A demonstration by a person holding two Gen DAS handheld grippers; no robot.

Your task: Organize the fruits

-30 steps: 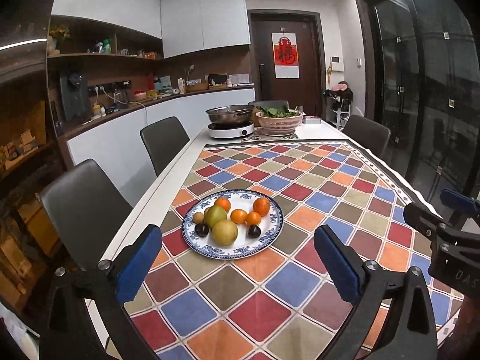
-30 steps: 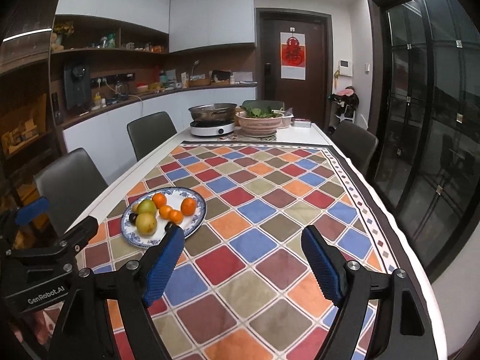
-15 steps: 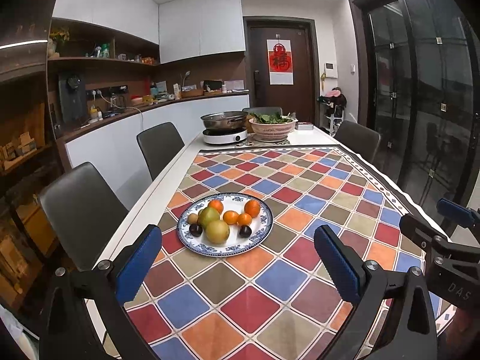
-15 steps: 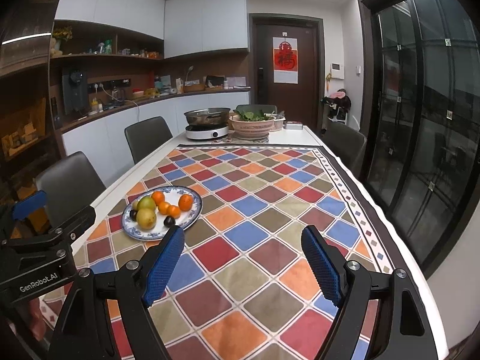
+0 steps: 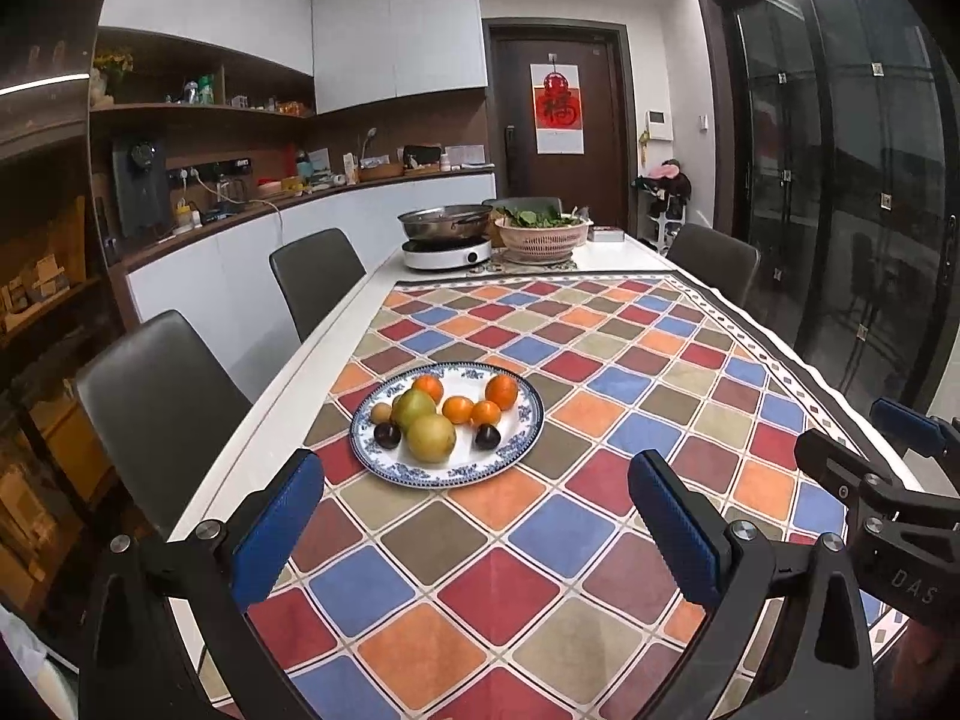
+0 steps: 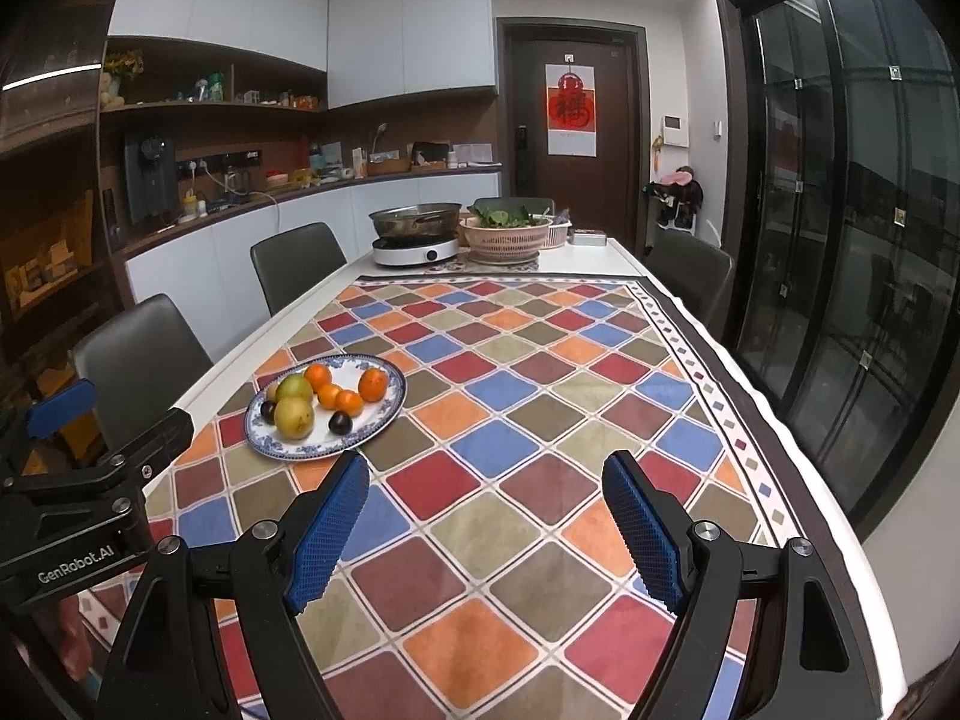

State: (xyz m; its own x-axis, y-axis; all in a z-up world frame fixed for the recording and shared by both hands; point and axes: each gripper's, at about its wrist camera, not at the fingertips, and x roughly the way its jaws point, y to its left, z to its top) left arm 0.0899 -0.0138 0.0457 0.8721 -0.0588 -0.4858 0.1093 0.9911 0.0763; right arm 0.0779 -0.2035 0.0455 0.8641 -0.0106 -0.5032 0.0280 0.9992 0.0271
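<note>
Blue-and-white patterned plate [image 5: 522, 441] on a tablecloth [image 5: 600, 360] of red, blue, orange and olive diamonds

R gripper [image 6: 486, 516] wide open, empty, above checkered cloth [image 6: 540, 420] on bench [image 6: 600, 252]. Blue-rimmed plate [image 6: 393, 399] ahead-left w/ oranges [image 6: 372, 385], pears [image 6: 294, 418], dark plums [image 6: 340, 422]. L gripper [image 6: 90, 462] at left edge, beside plate. Pan [image 6: 415, 221] and basket of greens [image 6: 507, 234] at far end.

pan [image 5: 445, 222] on cooker [image 5: 446, 253]; greens basket [image 5: 542, 239] beside
</note>
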